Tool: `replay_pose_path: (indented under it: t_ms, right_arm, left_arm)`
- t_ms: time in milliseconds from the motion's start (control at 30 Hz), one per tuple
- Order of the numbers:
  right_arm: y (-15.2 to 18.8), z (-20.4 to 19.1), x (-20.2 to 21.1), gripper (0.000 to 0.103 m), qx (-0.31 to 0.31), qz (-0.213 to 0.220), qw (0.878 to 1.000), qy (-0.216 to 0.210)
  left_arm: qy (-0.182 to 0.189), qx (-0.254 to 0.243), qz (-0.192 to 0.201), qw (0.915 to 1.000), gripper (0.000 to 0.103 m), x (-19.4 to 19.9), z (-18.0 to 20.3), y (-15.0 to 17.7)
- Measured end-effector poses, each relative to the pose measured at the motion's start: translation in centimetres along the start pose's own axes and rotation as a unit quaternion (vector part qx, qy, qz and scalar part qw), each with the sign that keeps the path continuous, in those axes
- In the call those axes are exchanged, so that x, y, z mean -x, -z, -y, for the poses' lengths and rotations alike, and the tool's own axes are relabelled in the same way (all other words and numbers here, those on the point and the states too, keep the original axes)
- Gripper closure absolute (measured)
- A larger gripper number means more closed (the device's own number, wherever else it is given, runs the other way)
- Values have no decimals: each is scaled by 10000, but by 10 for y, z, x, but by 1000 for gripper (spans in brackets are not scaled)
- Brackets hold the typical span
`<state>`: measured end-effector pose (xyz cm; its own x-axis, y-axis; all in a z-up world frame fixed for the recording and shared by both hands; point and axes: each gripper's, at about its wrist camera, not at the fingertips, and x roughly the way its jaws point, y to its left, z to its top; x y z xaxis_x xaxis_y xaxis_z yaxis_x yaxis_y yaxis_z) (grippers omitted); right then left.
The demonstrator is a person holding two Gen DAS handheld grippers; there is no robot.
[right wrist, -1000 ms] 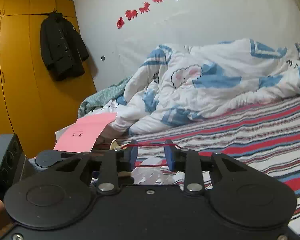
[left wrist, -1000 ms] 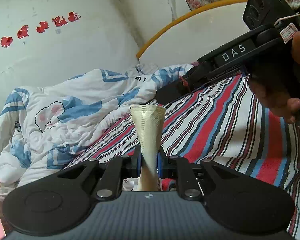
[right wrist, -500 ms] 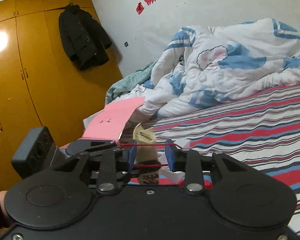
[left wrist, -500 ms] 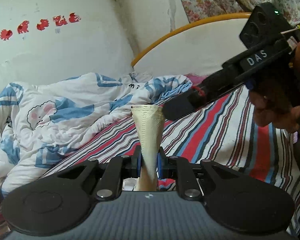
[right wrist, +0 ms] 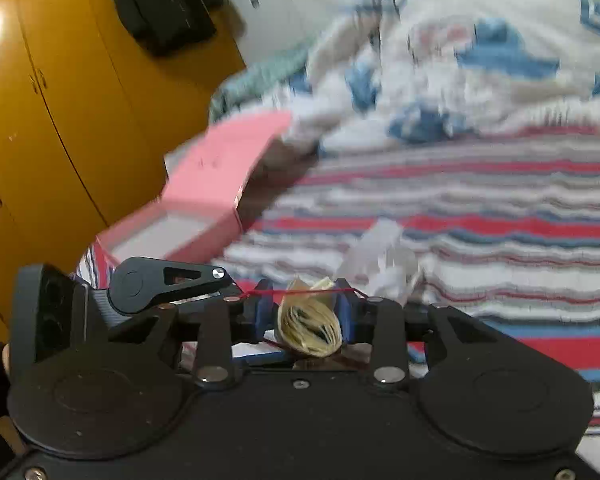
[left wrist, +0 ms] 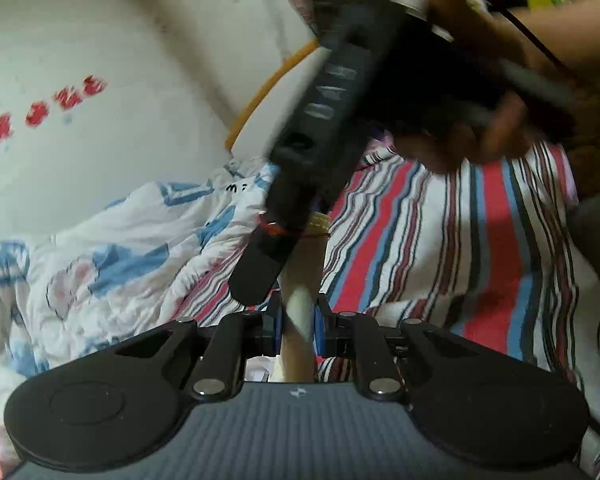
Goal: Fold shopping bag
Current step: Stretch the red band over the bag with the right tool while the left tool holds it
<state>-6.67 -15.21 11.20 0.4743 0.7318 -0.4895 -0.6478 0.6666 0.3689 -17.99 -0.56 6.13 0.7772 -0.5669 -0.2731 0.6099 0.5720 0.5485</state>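
the pink box lies open at the edge of the striped bed, lid raised; its interior shows white, contents cannot be told through the blur. the shopping bag, rolled into a tight cream bundle, is clamped between the narrow fingers of the left gripper. its long axis runs forward along that gripper, upper end flared. the right gripper is set over that end: fingers close to either side of the bundle, a red band stretched across their tips; whether they press the bag cannot be told. a crumpled white scrap lies on the bed just beyond.
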Motion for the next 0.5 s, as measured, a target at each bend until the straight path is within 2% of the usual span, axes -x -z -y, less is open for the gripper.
replay_pose_path:
  t_ms: [200,333,500]
  right_arm:
    - [-16,1,-2,68,51,-607,9981,18]
    - [-19,-6,-1,68,445,-687,9964,220]
    - [-19,15,-14,67,-350,-1286,9910,-117]
  left_arm:
    - [13,-136,45,9999,89,0,5,1]
    - [67,-237,99,9996,89,2,8,2]
    - [119,-384,62,9992,89,1,15,8]
